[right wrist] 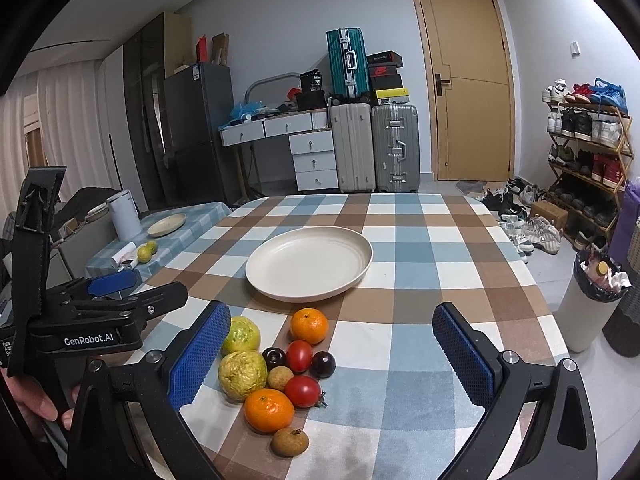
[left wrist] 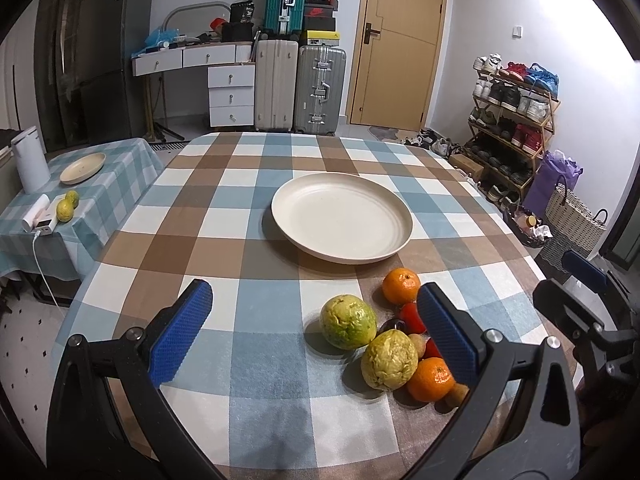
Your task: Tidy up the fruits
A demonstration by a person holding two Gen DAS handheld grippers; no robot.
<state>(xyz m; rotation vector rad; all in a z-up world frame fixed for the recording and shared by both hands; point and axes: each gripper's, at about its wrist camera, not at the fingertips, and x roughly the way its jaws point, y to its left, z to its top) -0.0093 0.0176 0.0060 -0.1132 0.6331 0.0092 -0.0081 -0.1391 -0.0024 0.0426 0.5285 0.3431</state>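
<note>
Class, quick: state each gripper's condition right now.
Left gripper: open, holding nothing.
Right gripper: open, holding nothing.

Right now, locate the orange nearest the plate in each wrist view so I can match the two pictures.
Left wrist view: the far orange sits lower right of centre, just below the plate rim, above the guavas.
Right wrist view: the far orange sits at centre, top of the fruit cluster, below the plate.
Shared landmark: the cream plate on the checked cloth.

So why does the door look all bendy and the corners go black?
Fisheye lenses: in the left wrist view the table edge curves and corners darken; in the right wrist view the door bows, and the fruit stays sharp with soft shadows.
</note>
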